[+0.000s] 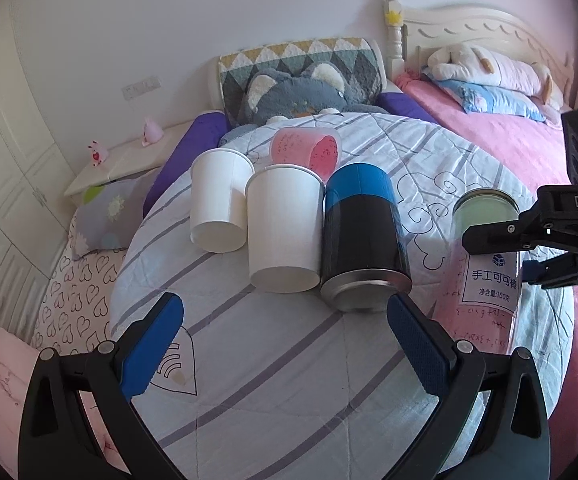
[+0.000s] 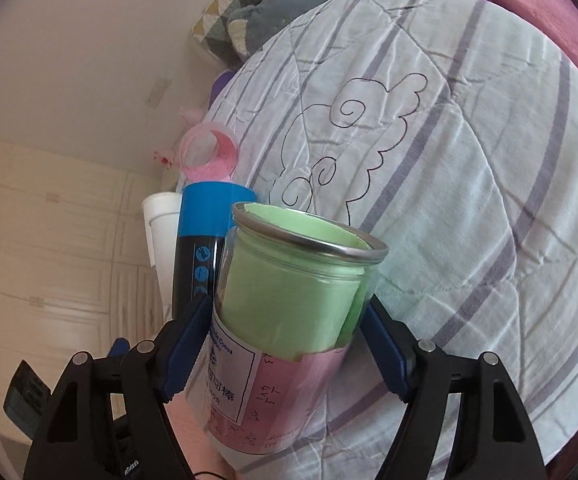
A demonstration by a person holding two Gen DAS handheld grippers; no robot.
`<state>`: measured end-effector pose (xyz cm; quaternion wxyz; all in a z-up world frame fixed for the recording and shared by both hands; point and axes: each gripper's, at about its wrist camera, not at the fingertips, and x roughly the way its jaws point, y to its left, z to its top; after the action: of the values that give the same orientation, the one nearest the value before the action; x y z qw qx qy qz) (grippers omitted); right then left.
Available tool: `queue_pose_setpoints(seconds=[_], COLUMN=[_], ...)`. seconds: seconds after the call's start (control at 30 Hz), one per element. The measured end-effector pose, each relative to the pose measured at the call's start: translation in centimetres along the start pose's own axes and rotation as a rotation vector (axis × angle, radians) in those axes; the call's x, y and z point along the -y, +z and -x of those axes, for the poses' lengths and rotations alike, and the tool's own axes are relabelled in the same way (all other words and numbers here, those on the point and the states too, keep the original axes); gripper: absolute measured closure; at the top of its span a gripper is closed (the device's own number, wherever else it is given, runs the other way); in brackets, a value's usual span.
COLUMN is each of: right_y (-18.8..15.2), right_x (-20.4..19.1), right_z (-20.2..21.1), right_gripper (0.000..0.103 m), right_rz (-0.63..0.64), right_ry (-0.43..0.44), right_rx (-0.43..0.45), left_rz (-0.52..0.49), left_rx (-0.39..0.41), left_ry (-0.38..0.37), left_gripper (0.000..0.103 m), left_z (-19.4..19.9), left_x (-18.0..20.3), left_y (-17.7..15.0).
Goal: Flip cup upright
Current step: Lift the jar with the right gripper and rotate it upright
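Gripping the clear jar (image 2: 289, 312) at mid-body, the right gripper (image 2: 289, 344) has both blue pads pressed against its sides; the jar is lined with green and pink paper, its metal-rimmed mouth pointing up and away. The left gripper (image 1: 285, 344) hovers over the striped quilt (image 1: 273, 380), jaws spread wide and holding nothing. Just beyond it stand a blue-and-black can (image 1: 363, 240) and two white paper cups (image 1: 285, 232), touching, mouths away from the camera. Farther back, a pink cup (image 1: 309, 152) lies on its side. A grey plush toy (image 1: 289, 96) sits behind.
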<state>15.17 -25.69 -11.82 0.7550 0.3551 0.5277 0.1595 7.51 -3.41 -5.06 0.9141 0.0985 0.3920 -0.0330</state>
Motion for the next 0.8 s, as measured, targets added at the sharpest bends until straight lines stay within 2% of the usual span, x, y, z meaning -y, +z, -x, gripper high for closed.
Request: queue_pose_setpoints(seconds=[0.2, 0.3, 0.37, 0.5, 0.63, 0.73, 0.8], right_y=[2.4, 3.2, 2.4, 2.5, 2.1, 1.9, 1.7], right_x=[-2.7, -3.8, -4.0, -5.3, -5.2, -3.8, -3.4], right_z=[-1.4, -2.7, -3.1, -4.6, -5.8, -6.6, -6.7], right_gripper=[0.027, 0.027, 0.027, 0.027, 0.027, 0.026, 0.023], right_rz=[0.185, 0.242, 0.270, 0.321, 0.323, 0.272, 0.257], right_ry=[-0.173, -0.221, -0.247, -0.288, -0.279, -0.198, -0.158], right_rx=[-0.164, -0.226, -0.272, -0.314, -0.346, -0.361, -0.340], left_rz=[-0.017, -0.032, -0.027, -0.020, -0.020, -0.026, -0.027], left_rx=[-0.007, -0.005, -0.014, -0.031, -0.043, -0.044, -0.045], left_ry=[-0.043, -0.038, -0.061, -0.082, -0.095, -0.083, -0.081], left_gripper=[0.000, 0.000, 0.000, 0.000, 0.000, 0.000, 0.000], left_z=[0.6, 0.9, 1.0, 1.0, 1.1, 1.3, 1.5], left_x=[1.1, 1.8, 2.1, 2.8, 3.9, 4.8, 5.3], left_y=[0.0, 0.0, 0.0, 0.0, -0.1, -0.1, -0.1])
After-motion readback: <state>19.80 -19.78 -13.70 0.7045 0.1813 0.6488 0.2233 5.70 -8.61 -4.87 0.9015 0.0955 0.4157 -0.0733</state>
